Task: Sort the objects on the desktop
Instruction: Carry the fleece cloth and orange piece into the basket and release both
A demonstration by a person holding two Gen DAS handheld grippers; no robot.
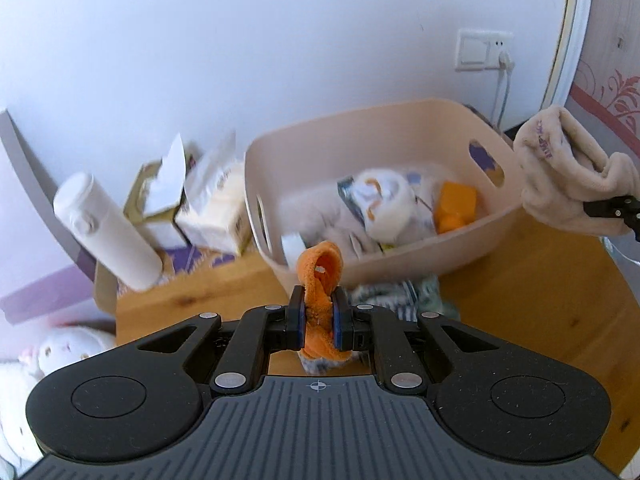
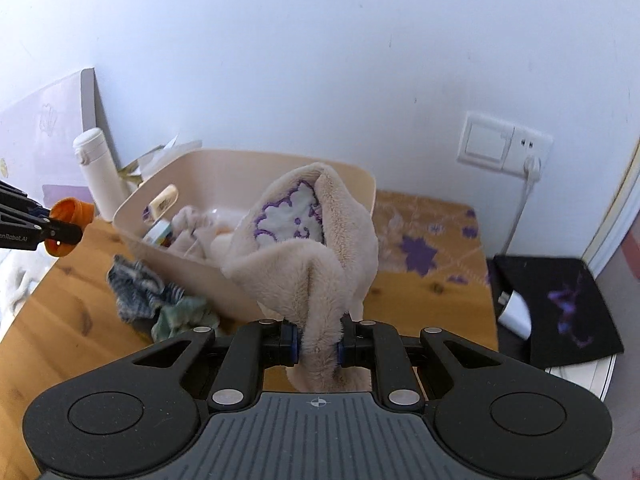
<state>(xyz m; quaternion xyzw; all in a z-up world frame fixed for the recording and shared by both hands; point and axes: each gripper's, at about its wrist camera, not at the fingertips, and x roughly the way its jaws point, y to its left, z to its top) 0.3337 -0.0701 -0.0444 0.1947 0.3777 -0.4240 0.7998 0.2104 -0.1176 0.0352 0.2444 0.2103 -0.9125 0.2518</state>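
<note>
My left gripper (image 1: pixel 319 312) is shut on an orange fuzzy sock (image 1: pixel 320 268), which loops up above the jaws in front of the beige basket (image 1: pixel 472 236). The same sock (image 2: pixel 72 210) and left gripper (image 2: pixel 56 228) show at the left edge of the right wrist view. My right gripper (image 2: pixel 318 344) is shut on a beige plush sock (image 2: pixel 320 264) with a purple and white pattern, held above the wooden table (image 2: pixel 60 320). That sock (image 1: pixel 568 168) hangs at the right of the left wrist view. A striped blue-green sock (image 2: pixel 156 300) lies on the table before the basket (image 2: pixel 168 256).
The basket holds soft items and an orange block (image 1: pixel 456 206). A white bottle (image 1: pixel 108 232) and tissue boxes (image 1: pixel 208 208) stand left of it. A wall socket with a plugged cable (image 2: pixel 528 160), a black pad (image 2: pixel 560 308) and white plush toys (image 1: pixel 48 360) surround the table.
</note>
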